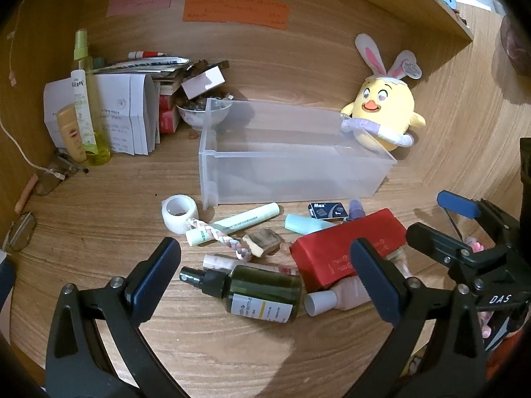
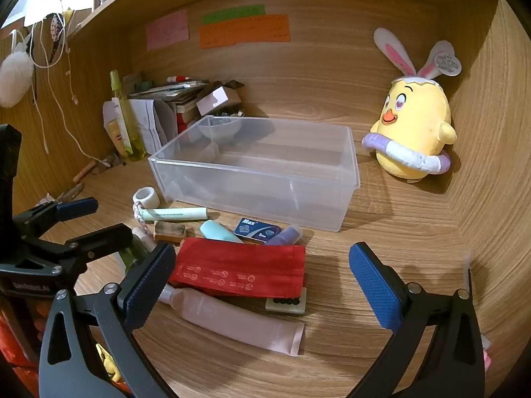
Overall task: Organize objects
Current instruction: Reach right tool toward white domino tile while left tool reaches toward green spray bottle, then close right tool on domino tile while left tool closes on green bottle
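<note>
Above clutter, both grippers' jaws wide.

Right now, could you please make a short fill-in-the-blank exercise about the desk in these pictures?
1. The clear plastic bin holds ____ objects.
2. The red pouch lies partly on top of the ____ tube.
3. The plush chick wears ____ ears.
4. Both the left gripper and the right gripper are ____.

Missing words: no; pink; rabbit; open

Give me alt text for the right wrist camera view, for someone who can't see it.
An open right gripper hovers over a wooden desk above a red pouch and a pink tube. Behind them stands an empty clear plastic bin, with a yellow chick plush at the right.
</note>
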`<state>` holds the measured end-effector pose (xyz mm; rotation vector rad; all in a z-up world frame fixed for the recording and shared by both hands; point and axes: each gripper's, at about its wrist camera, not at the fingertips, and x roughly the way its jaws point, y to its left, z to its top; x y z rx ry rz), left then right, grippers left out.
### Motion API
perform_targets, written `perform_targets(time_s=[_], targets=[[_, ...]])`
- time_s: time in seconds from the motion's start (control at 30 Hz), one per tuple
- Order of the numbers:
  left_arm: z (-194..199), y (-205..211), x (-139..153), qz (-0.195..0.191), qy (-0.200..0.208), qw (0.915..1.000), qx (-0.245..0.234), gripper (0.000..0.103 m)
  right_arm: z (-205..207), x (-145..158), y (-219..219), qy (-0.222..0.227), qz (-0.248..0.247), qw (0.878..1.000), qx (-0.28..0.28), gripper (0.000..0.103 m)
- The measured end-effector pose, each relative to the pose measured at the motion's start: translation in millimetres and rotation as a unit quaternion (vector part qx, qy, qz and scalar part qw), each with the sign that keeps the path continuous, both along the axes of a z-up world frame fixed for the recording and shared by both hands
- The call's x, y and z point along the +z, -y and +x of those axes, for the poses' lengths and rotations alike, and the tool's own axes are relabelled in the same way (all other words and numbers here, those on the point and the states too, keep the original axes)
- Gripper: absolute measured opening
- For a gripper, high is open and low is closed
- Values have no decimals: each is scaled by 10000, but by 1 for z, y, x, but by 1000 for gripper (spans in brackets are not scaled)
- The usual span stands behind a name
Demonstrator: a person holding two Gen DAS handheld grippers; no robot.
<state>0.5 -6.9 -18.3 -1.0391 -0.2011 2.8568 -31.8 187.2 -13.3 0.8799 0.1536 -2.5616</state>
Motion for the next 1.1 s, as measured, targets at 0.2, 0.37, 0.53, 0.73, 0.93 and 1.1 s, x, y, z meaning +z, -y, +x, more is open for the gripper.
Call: perform_targets(time_s=[0.2,0.37,0.53,0.73,0.93,1.1], targets=[[3,8,-5,27,113,9999,36,103,-2,-6,-5,72,124,9999,-74,103],[6,18,-19,69,342,9993,114,103,-4,-17,-13,229,239,9993,-191,103],[5,25,-36,257,650,9974,189,103,-12,-33,-22,531,302,9975,-355,103],[5,16,-38,359,691,9970,38,103,-18,-48,-36,819,275,9947,-561,103],[-7,1,-45,165,806,9966,-100,103,-25,-56,-39,1031,172,9934,-469,96],[-13,3,-51,197,882,9959,-68,103,-26,-63,-24,1059,320,9935,-276,78]])
